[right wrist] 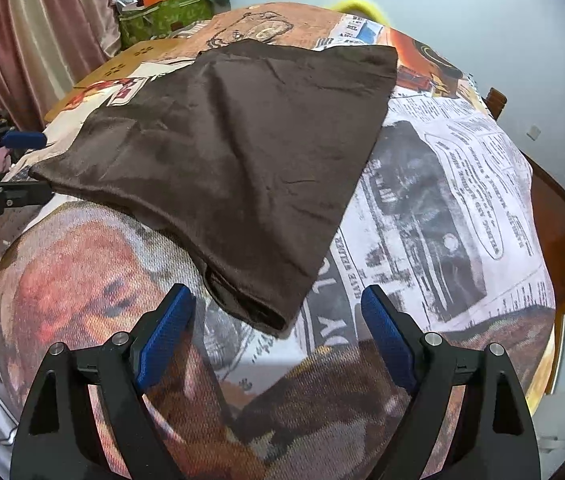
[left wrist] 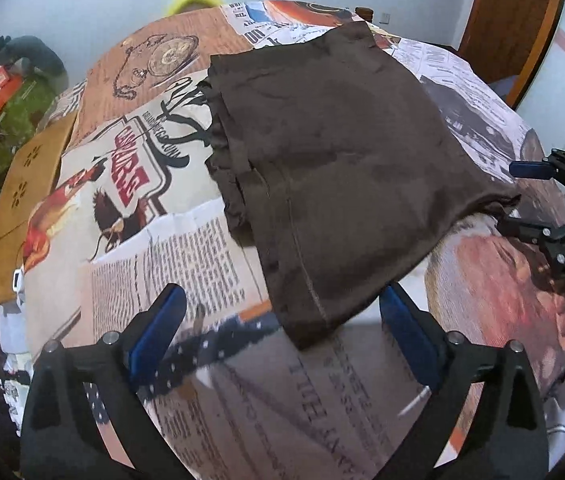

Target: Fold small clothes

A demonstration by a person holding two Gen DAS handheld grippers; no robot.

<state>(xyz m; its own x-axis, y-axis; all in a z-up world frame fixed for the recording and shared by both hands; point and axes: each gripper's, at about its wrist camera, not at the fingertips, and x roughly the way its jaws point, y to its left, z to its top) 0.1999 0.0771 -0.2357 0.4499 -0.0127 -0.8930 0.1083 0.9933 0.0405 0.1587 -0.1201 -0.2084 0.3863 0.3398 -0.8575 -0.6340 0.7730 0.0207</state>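
Folded brown garment [left wrist: 334, 168] lying flat on the counter [left wrist: 210, 248], spread across a newspaper-collage print cloth. Near corner of the fabric dropping between the left gripper [left wrist: 282, 332] fingers [left wrist: 158, 328], blue pads wide apart, nothing clamped. Right gripper [right wrist: 278, 332] likewise spread, fingers [right wrist: 166, 332] apart, folded corner of the garment [right wrist: 234, 168] just ahead of the gap, not pinched.

Readable print scarce: red block lettering beside an eagle figure [left wrist: 114, 216] on the left of the cloth, too warped to spell out; large dark letters near the left gripper, blurred; "YO"-like capitals below the garment corner in the right wrist view, partial. Fine newspaper columns illegible. Pocket-watch drawing [left wrist: 162, 60] at the far edge.

Other things: tan perforated board [left wrist: 30, 200] along the left counter edge; green patterned bag [right wrist: 166, 16] with an orange box on top, against pink curtains [right wrist: 42, 36]; yellow object [right wrist: 358, 4] behind the far rim; wooden chair [right wrist: 496, 100] at the right side.

Right gripper visible at the right edge of the left wrist view [left wrist: 554, 200], close to the garment's side hem. Open cloth to the right of the garment and in front of both grippers.
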